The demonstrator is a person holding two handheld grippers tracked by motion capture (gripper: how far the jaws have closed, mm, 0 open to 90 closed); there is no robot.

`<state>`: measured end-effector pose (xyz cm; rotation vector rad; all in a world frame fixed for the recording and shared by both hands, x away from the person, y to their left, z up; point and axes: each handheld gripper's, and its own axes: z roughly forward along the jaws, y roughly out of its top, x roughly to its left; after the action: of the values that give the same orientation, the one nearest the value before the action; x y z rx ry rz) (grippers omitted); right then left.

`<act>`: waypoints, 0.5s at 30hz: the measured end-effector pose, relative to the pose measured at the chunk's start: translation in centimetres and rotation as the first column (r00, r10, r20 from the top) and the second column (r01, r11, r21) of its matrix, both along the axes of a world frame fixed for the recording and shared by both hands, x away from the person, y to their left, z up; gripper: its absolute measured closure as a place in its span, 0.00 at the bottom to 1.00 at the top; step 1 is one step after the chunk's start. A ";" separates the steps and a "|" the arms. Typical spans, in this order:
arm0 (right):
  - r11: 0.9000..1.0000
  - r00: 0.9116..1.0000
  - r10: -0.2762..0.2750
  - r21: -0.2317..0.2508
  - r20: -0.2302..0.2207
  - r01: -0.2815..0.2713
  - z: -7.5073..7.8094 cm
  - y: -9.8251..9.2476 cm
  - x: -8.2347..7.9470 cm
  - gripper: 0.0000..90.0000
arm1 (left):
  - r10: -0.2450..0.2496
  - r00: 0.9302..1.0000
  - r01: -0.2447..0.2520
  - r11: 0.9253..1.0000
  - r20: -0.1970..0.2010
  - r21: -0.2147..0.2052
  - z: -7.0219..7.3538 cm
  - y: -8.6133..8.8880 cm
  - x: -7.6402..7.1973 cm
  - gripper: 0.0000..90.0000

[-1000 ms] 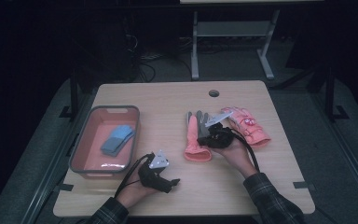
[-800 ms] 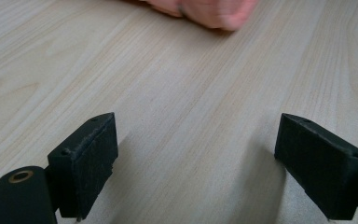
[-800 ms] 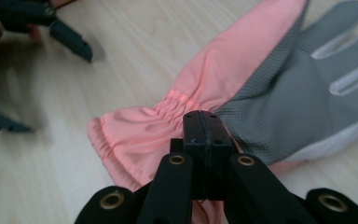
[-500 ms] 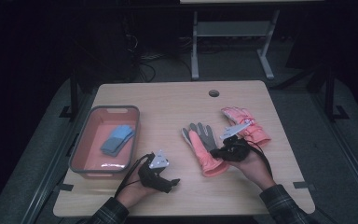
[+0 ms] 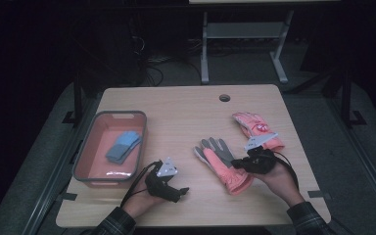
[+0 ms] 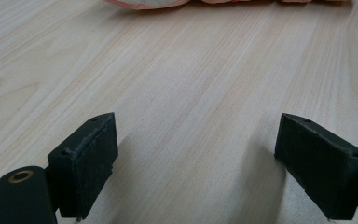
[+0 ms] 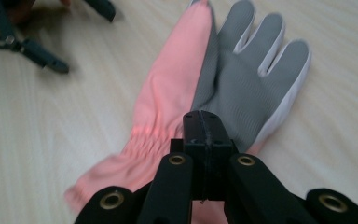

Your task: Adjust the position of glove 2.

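Note:
A pink glove with a grey palm (image 5: pixel 219 161) lies palm up on the wooden table (image 5: pixel 176 112), its cuff toward the front edge. My right gripper (image 5: pixel 235 163) is shut on the glove (image 7: pixel 242 84) near the wrist; in the right gripper view its jaws (image 7: pixel 204 126) are pressed together over the fabric. A second pink glove (image 5: pixel 254 128) lies just behind the right hand. My left gripper (image 5: pixel 182 191) rests on the table at the front left, open, with bare wood between its jaws (image 6: pixel 196 168).
A pink tray with a grey rim (image 5: pixel 84 152) stands at the left and holds a blue glove (image 5: pixel 123 146). A round cable hole (image 5: pixel 224 97) sits near the table's far edge. Dark floor and a desk frame lie beyond the table.
My right gripper has moved right and toward the front edge, dragging the pink and grey glove with it and turning it; the second glove is now uncovered. The left gripper has stayed put.

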<state>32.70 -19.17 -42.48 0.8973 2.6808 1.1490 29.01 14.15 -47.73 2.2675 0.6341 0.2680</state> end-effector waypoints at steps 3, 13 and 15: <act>1.000 1.000 -0.005 0.007 0.003 0.005 0.0 0.9 1.3 1.00 | 0.000 1.000 0.000 1.000 0.000 0.001 0.0 0.0 0.0 0.14; 0.999 1.000 -0.002 -0.043 -0.030 0.001 -1.5 3.3 3.6 1.00 | 0.002 1.000 -0.002 1.000 -0.005 -0.002 0.0 0.0 0.0 0.14; 0.999 0.999 0.009 -0.051 -0.038 -0.011 -1.8 3.5 3.6 1.00 | 0.002 1.000 -0.002 1.000 -0.005 -0.002 0.0 0.0 0.0 0.14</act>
<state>36.32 -15.71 -44.24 0.9071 2.7345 1.0700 28.99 14.11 -47.73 2.2665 0.6394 0.2628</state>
